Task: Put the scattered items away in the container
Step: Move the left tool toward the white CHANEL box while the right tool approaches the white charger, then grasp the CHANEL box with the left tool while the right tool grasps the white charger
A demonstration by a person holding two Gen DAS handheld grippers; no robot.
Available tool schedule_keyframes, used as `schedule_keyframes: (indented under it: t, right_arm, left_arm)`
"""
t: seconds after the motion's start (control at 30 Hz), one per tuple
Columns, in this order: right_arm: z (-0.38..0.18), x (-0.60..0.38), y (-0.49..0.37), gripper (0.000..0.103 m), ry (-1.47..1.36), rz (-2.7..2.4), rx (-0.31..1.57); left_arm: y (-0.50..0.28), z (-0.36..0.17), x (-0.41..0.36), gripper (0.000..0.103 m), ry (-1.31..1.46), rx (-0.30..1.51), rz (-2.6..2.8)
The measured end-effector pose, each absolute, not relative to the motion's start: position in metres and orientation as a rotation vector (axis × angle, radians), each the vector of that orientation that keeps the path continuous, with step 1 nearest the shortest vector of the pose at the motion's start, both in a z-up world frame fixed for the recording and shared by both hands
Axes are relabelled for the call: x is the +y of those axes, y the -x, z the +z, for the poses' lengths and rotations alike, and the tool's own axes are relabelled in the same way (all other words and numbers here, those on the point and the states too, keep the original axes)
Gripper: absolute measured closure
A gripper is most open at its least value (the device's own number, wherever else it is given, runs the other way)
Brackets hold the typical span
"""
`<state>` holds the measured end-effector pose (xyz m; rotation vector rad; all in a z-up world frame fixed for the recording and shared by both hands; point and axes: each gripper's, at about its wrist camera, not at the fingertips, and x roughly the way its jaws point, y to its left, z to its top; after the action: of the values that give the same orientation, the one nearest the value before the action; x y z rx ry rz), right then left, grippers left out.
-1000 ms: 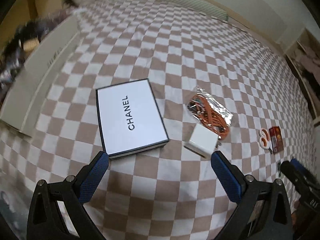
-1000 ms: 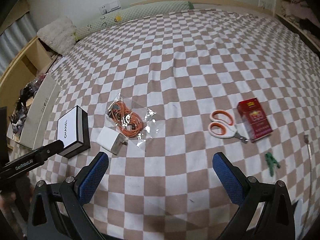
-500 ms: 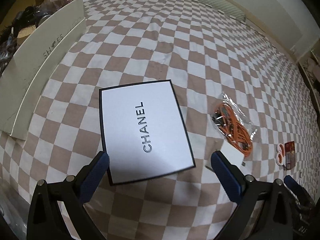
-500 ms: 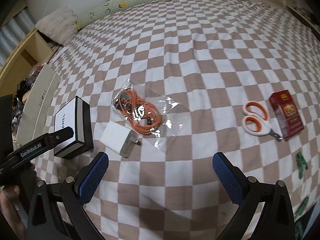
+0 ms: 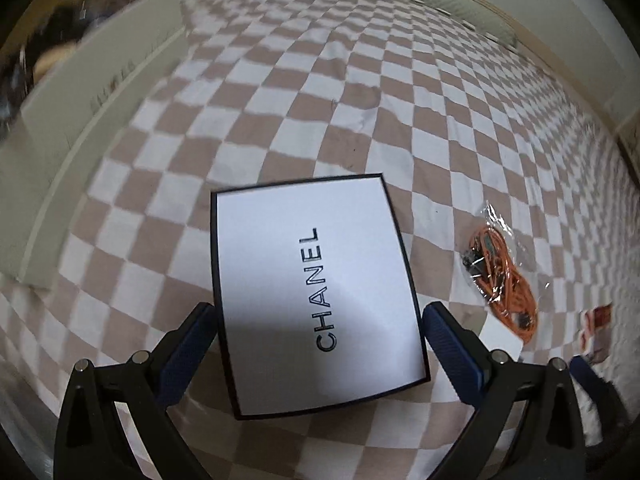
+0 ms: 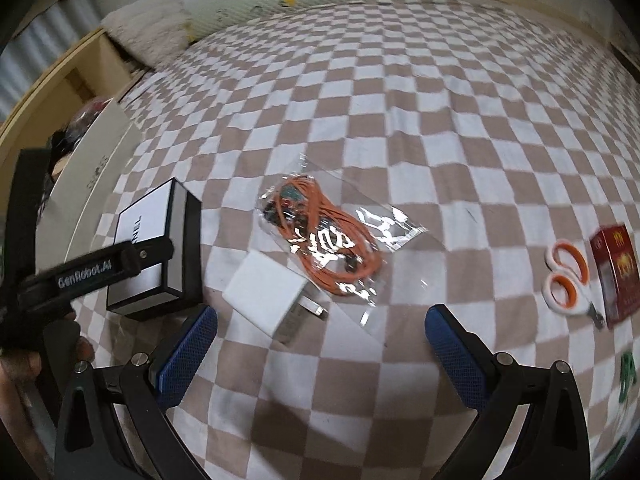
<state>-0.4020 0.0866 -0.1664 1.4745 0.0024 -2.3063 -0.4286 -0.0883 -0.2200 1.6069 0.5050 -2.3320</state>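
Lid removal looks like the step in hand: the left hand-held gripper (image 5: 320, 344), fingers apart, straddles the near end of the flat white black-edged lidded box (image 5: 316, 292) on the checked bed and should close evenly on both long sides. The right hand-held gripper (image 6: 320, 344) hangs spread (empty). Counted: one bagged orange cable (image 6: 324, 240), one white charger (image 6: 268, 296), one orange-handled scissors (image 6: 568, 280), one red pack (image 6: 616, 268).

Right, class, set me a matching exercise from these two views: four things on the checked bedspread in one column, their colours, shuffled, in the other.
Things:
1. boxed lid
2. bagged cable
3. scissors handles
4. small carton

Colours:
a. dark red
b. orange, in clear plastic
c. white with black edges
d. orange and white

Pairs: 1-c, 2-b, 3-d, 4-a
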Motion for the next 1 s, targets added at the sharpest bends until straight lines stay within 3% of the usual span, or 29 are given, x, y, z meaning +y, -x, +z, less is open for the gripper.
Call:
schedule_keyframes:
  t: [0.4, 0.57, 0.67, 0.77, 1.0]
  right_arm:
    - [-0.176, 0.035, 0.387, 0.000, -1.191, -2.162, 0.405]
    - [-0.182, 0.033, 0.392, 0.000, -1.150, -2.142, 0.424]
    - [-0.189, 0.031, 0.396, 0.015, -1.152, -2.116, 0.435]
    - [-0.197, 0.034, 0.396, 0.021, -1.190, -2.061, 0.431]
    - [-0.193, 0.037, 0.379, 0.022, -1.203, -1.949, 0.411]
  left_arm:
    - [0.436, -0.231, -0.089, 0.000, -1.633, 0.636, -2.335]
    - [0.427, -0.230, -0.092, 0.000, -1.631, 0.622, -2.350]
    - [0.422, -0.227, -0.092, 0.000, -1.634, 0.620, -2.358]
    - [0.421, -0.225, -0.091, 0.000, -1.640, 0.622, -2.362]
    - [0.406, -0.220, -0.095, 0.001, -1.644, 0.624, -2.337]
